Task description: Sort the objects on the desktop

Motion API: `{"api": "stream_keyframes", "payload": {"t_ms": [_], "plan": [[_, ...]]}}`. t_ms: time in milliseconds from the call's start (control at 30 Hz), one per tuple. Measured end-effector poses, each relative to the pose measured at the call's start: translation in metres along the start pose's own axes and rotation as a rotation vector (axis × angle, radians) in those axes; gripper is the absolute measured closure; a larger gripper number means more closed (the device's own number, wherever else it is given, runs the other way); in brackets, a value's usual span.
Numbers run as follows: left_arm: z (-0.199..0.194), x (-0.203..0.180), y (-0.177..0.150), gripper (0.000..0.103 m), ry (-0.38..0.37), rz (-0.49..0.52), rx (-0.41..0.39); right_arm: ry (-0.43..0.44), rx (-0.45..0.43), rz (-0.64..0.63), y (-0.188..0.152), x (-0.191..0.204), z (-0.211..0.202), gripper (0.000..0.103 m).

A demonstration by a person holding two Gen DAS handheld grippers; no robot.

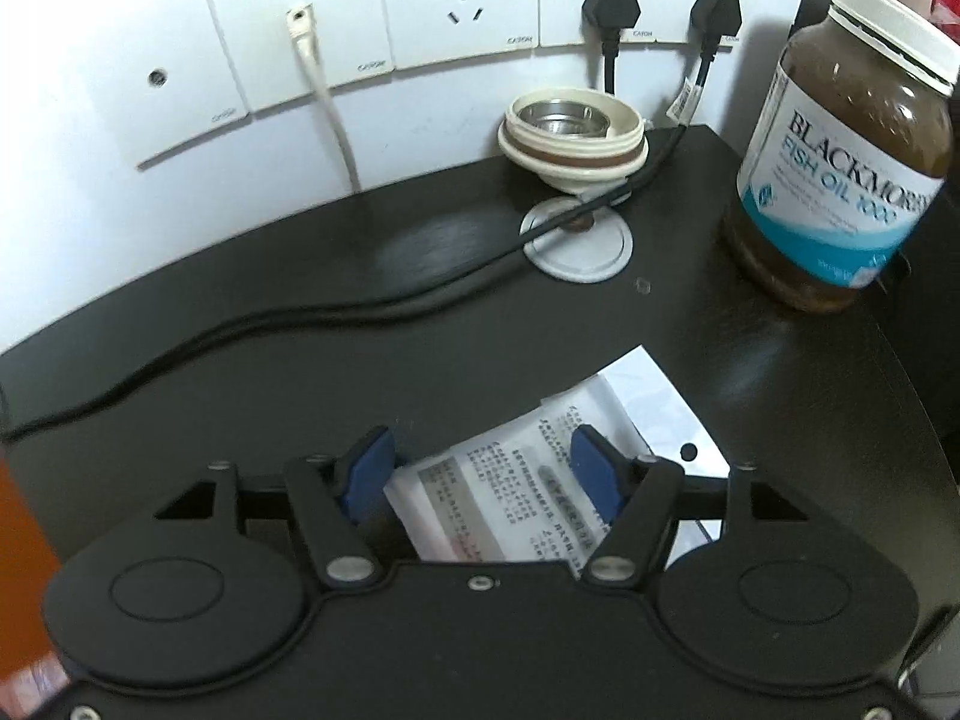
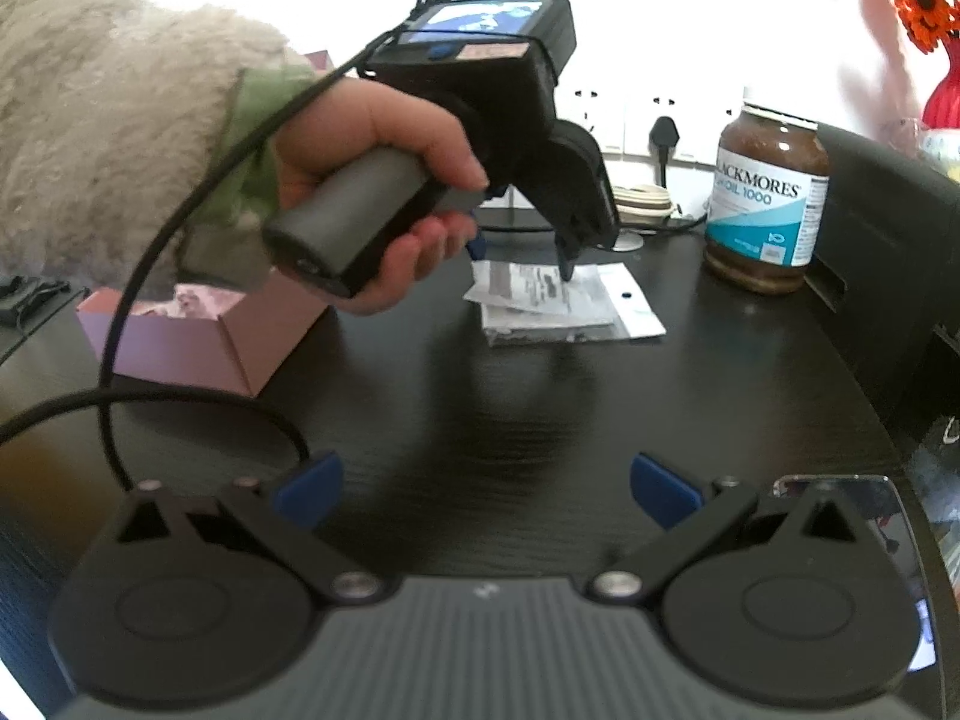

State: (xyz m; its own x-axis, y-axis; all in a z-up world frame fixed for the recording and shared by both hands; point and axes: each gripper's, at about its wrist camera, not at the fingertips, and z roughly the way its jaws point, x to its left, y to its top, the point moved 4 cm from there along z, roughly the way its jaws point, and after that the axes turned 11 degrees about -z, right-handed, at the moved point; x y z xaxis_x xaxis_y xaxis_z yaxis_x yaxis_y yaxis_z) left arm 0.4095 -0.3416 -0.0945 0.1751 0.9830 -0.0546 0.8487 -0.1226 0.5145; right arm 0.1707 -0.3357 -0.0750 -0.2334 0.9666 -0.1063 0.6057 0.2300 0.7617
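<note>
1. the left gripper [image 1: 480,468] is pointing steeply down over the dark table [image 1: 300,276]; its blue pads [image 1: 369,468] are standing apart, with the printed paper packets [image 1: 516,480] showing between them; whether a pad is touching the paper cannot be told.
2. in the right wrist view the same left gripper [image 2: 567,267] is being held by a hand [image 2: 384,180] in a fluffy cream sleeve [image 2: 108,120]; one dark fingertip is hanging right at the top of the packets [image 2: 564,300], which are lying flat in a loose stack near the middle of the table [image 2: 480,408].
3. the right gripper [image 2: 486,489] is sitting low over the near part of the table; its blue pads [image 2: 309,489] are spread wide with only bare table between them.
4. a brown fish oil bottle [image 1: 840,150] with a white cap is standing upright near the right edge, well apart from the packets.
5. a cream lid [image 1: 573,135] is resting upside down by the wall, with a black cable [image 1: 300,312] running past it across the table from the wall sockets [image 1: 600,0].
6. a pink box [image 2: 198,336] is lying at the left in the right wrist view, beside the sleeve.
</note>
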Motion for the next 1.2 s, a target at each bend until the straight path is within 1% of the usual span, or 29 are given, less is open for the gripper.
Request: {"api": "stream_keyframes", "payload": {"t_ms": [100,367,567,700,767,900,1033,1200], "plan": [[-0.010,0.007,-0.011,0.036,-0.003,-0.027,0.025,0.010,-0.001,-0.012,0.002,0.005,0.001,0.001],[-0.031,0.018,-0.044,0.035,-0.028,-0.058,0.075,0.031,0.000,-0.050,0.005,0.018,0.000,0.001],[-0.039,0.028,-0.061,0.030,-0.035,-0.084,0.104,0.040,0.002,-0.069,0.004,0.023,-0.003,0.001],[-0.041,0.032,-0.064,0.030,-0.032,-0.097,0.108,0.041,0.003,-0.067,0.003,0.023,-0.004,0.001],[-0.043,0.032,-0.063,0.032,-0.031,-0.104,0.109,0.041,0.002,-0.062,0.002,0.023,-0.005,0.001],[-0.049,0.032,-0.062,0.032,-0.034,-0.104,0.099,0.038,-0.002,-0.056,0.002,0.022,-0.006,0.001],[-0.056,0.032,-0.055,0.032,-0.044,-0.101,0.076,0.036,-0.006,-0.053,0.001,0.020,-0.007,0.001],[-0.057,0.038,-0.044,0.029,-0.033,-0.104,0.056,0.035,-0.011,-0.049,0.001,0.020,-0.009,0.001]]}}
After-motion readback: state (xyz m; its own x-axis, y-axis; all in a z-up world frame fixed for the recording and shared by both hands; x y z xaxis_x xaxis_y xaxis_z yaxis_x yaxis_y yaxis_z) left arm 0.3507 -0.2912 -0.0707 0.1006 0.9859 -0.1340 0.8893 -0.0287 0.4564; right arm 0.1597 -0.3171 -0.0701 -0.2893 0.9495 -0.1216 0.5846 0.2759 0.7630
